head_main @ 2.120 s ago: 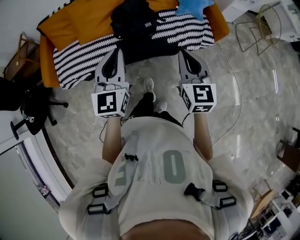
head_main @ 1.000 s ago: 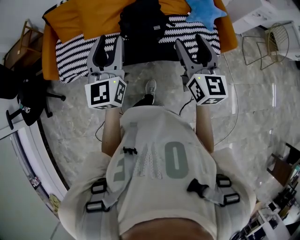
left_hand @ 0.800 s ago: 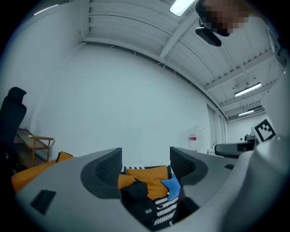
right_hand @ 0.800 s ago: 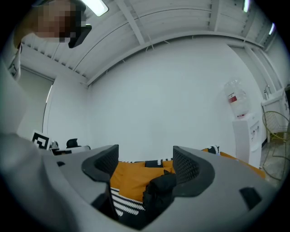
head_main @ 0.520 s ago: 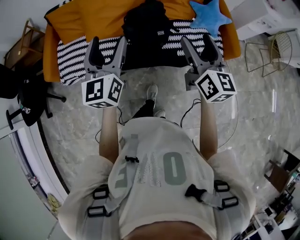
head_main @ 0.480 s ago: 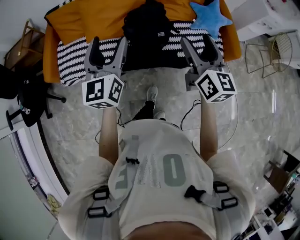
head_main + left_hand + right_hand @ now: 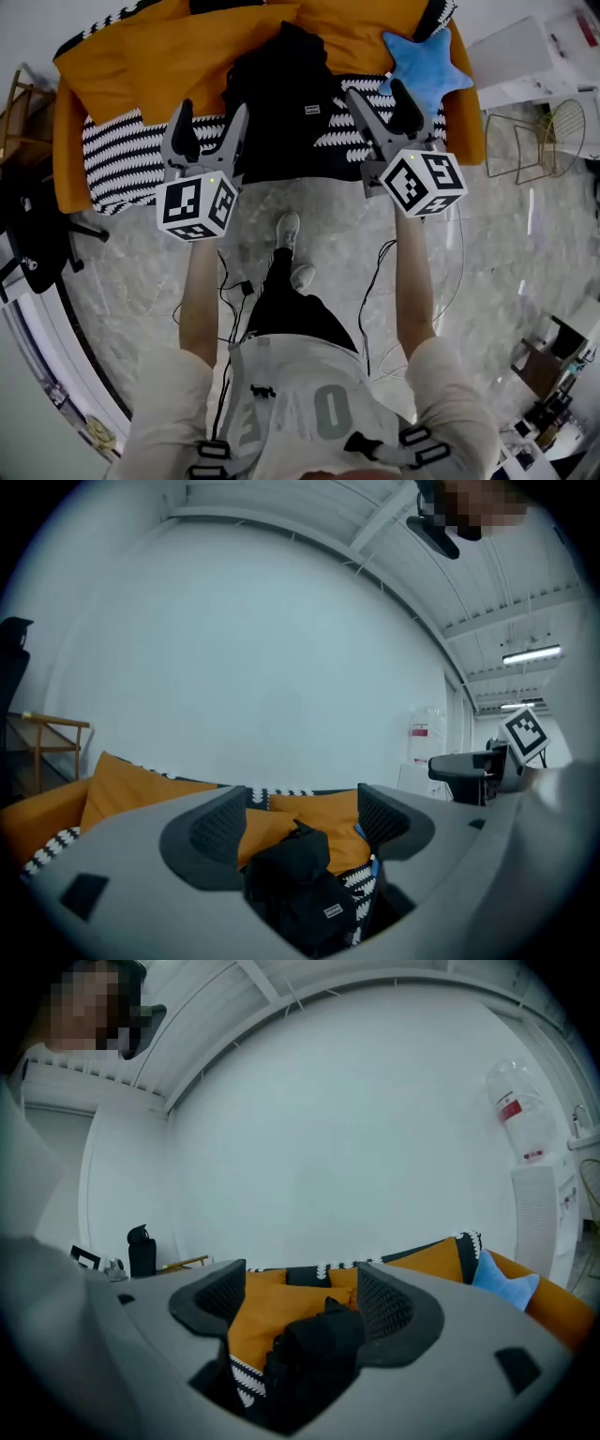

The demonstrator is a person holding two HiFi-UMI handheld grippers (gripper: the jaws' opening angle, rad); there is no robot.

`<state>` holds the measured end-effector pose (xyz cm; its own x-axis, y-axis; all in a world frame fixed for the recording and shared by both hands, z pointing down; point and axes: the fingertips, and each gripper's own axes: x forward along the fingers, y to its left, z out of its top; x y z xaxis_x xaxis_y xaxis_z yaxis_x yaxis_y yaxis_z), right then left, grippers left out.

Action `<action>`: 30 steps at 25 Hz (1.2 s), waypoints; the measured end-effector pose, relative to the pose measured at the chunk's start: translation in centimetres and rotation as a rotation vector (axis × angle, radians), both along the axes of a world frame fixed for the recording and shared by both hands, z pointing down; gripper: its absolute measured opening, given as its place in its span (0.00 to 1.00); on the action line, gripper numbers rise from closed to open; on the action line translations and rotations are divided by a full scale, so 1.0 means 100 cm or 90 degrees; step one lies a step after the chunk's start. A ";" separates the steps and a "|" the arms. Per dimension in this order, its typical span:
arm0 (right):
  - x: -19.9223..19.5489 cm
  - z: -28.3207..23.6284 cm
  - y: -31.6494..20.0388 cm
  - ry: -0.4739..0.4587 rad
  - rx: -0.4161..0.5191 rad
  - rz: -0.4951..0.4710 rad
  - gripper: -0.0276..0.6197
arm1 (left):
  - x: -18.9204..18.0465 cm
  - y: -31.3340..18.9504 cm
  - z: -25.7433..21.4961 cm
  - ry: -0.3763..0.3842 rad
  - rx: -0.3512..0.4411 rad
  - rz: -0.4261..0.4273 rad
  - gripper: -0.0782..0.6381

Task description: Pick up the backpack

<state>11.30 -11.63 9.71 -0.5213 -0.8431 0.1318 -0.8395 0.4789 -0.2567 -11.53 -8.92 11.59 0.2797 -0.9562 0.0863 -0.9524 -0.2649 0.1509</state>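
Head view: the black backpack (image 7: 281, 98) sits upright on the orange sofa (image 7: 187, 52) at my twelve o'clock. It leans back into the cushions, with its base on the striped blanket (image 7: 122, 159). That puts its front and both sides within reach. The left gripper (image 7: 212, 114) is at about eleven o'clock and the right gripper (image 7: 378, 94) at about one. Both are short of the bag and flank it, which I read as a two-sided approach. A blue star cushion (image 7: 422, 70) lies at two o'clock, just beyond the right gripper, and I would keep off it.

Left gripper view: the left gripper (image 7: 302, 819) has its jaws opening, and already well apart, with nothing pressed between them. The backpack (image 7: 300, 888) shows in the gap toward six o'clock but lies farther off, so the pads are clear of it.

Right gripper view: the right gripper (image 7: 302, 1302) has its jaws spread wide and is gripping nothing. The backpack (image 7: 314, 1354) lies beyond the gap, low and a touch toward five o'clock. I judge both grippers are spread ready to close on the fabric or a strap.
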 end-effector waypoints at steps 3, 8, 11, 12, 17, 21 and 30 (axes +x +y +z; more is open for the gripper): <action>-0.005 0.058 -0.043 0.030 -0.032 -0.012 0.61 | 0.000 -0.038 0.063 -0.002 -0.044 -0.006 0.61; -0.020 0.149 -0.092 0.063 -0.079 -0.039 0.61 | -0.008 -0.079 0.158 0.018 -0.120 -0.029 0.61; -0.033 0.202 -0.108 0.089 -0.111 -0.055 0.62 | -0.019 -0.093 0.207 0.023 -0.154 -0.039 0.65; -0.037 0.219 -0.114 0.098 -0.122 -0.059 0.63 | -0.024 -0.099 0.223 0.020 -0.164 -0.043 0.66; -0.022 0.309 -0.141 0.100 -0.202 -0.040 0.64 | -0.029 -0.116 0.292 0.017 -0.217 -0.066 0.73; 0.001 0.372 -0.154 0.105 -0.260 -0.023 0.64 | -0.018 -0.122 0.350 0.034 -0.282 -0.054 0.74; 0.005 0.460 -0.145 0.133 -0.347 -0.032 0.64 | -0.028 -0.104 0.444 0.086 -0.393 -0.056 0.73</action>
